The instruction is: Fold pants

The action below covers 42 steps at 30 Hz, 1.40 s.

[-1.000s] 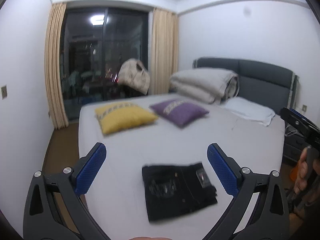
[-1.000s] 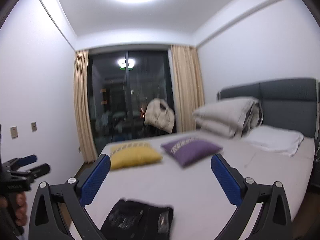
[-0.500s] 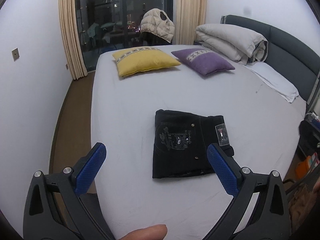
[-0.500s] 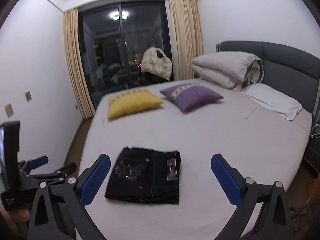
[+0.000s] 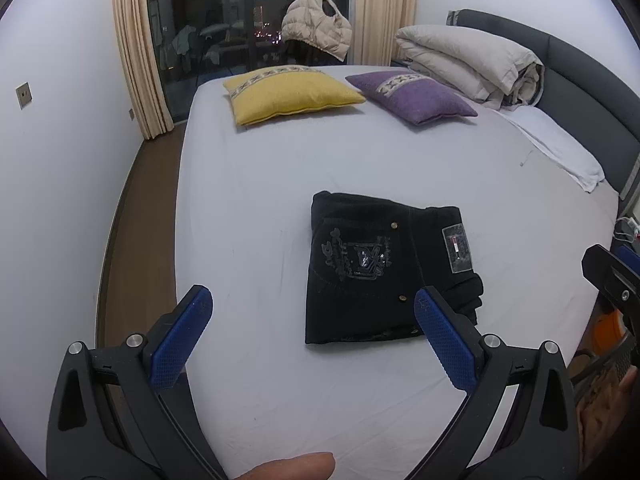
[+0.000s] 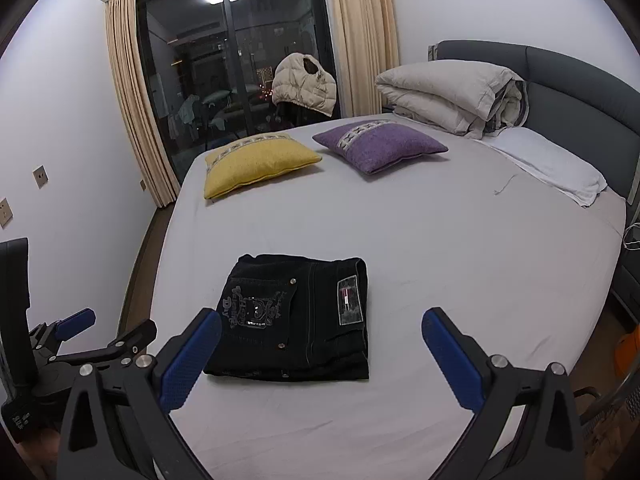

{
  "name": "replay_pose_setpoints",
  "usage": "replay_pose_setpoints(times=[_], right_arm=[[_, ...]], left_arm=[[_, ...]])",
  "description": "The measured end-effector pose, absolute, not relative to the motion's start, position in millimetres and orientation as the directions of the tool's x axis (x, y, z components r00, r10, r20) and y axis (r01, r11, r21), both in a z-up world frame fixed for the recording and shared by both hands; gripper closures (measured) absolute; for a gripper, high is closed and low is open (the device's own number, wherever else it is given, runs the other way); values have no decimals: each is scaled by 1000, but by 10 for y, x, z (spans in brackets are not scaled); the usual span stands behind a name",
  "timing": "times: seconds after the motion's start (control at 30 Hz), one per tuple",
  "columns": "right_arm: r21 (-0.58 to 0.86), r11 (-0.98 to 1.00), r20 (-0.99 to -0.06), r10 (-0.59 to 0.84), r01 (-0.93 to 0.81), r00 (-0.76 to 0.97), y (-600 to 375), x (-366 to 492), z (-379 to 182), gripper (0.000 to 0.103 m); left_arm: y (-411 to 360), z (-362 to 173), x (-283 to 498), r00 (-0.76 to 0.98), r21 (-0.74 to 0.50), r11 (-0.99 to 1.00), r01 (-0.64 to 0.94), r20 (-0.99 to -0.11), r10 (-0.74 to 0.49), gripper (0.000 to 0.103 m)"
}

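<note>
Pants point(image 5: 384, 268) sit folded in a compact stack near the bed point(image 5: 248, 200) edge; I hold left gripper point(image 5: 312, 336) and right gripper point(image 6: 320, 356) above, jaws wide, empty, so nothing disturbs the fold

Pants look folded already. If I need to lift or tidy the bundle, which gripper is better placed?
Probably left. The left gripper is open with the black pants partly between its fingers; the right gripper, also open, sits a bit farther back. Neither touches them.
</note>
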State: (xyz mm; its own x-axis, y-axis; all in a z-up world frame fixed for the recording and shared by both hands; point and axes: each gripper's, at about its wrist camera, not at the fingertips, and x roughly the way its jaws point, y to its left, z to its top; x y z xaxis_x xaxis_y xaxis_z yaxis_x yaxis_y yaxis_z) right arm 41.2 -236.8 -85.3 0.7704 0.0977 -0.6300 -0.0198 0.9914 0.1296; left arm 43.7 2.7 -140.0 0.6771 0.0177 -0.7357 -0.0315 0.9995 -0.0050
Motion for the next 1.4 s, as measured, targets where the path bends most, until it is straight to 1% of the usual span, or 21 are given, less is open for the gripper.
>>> replay_pose_setpoints(times=[0.63, 1.4], right_arm=[[122, 992, -669, 99, -23, 737, -2294, 534, -1019, 0], [121, 992, -673, 101, -26, 733, -2269, 549, -1057, 0]], left_arm=[[18, -1544, 557, 645, -4, 1000, -29, -764, 16, 0], [-4, -1567, 585, 647, -4, 1000, -30, -763, 16, 0]])
